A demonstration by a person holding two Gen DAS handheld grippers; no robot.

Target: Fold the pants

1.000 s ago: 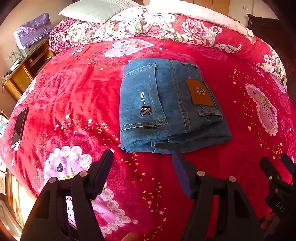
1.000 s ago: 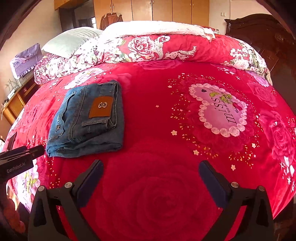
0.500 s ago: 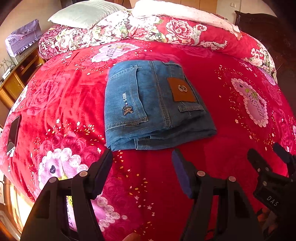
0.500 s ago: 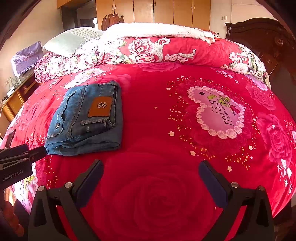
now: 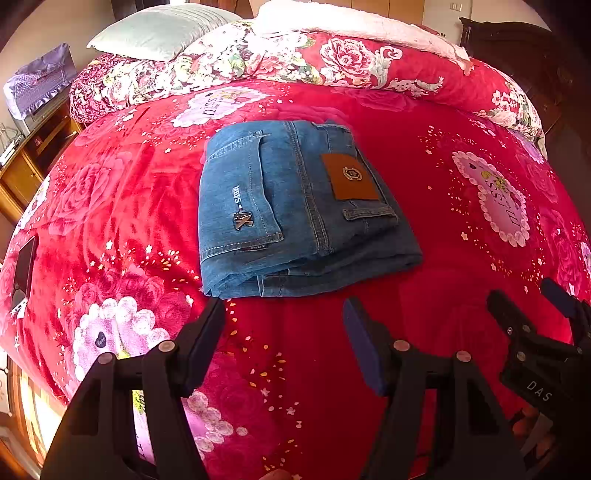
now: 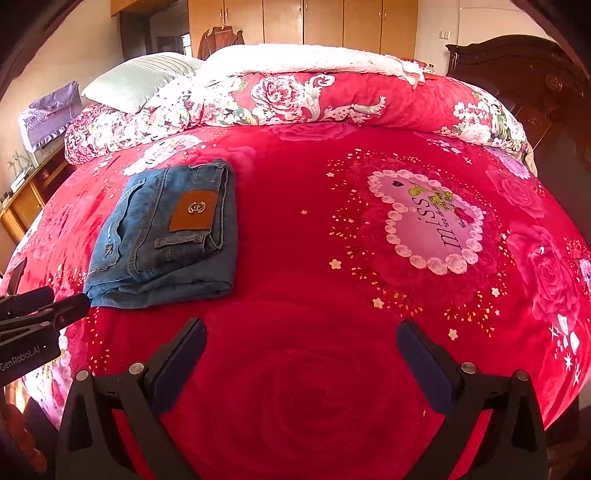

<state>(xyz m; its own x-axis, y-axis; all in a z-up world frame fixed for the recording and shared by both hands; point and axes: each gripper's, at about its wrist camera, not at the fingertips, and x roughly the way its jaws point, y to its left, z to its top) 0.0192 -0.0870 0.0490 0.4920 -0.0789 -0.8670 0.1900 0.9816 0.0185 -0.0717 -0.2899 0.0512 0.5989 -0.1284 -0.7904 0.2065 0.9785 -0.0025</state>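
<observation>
Lying folded into a thick squarish stack, the blue denim pants [image 5: 295,218] show a tan leather patch [image 5: 349,176], back pocket w/ metal logo, pale stitching. They sit on the plush red floral bedspread [image 6: 332,332], toward its left side near the front edge. Left gripper [image 5: 284,325] & right gripper [image 6: 301,339]: both spread apart, nothing between.

- My left wrist view looks steeply down past the left gripper [image 5: 282,325] at the folded jeans [image 5: 295,214], close ahead on the red bedspread [image 5: 129,206].
- My right wrist view faces the same way from farther right, over the right gripper [image 6: 301,341].
- Both views share the jeans [image 6: 166,236], the pillow [image 5: 162,31] and each other's gripper at the frame edge.
</observation>
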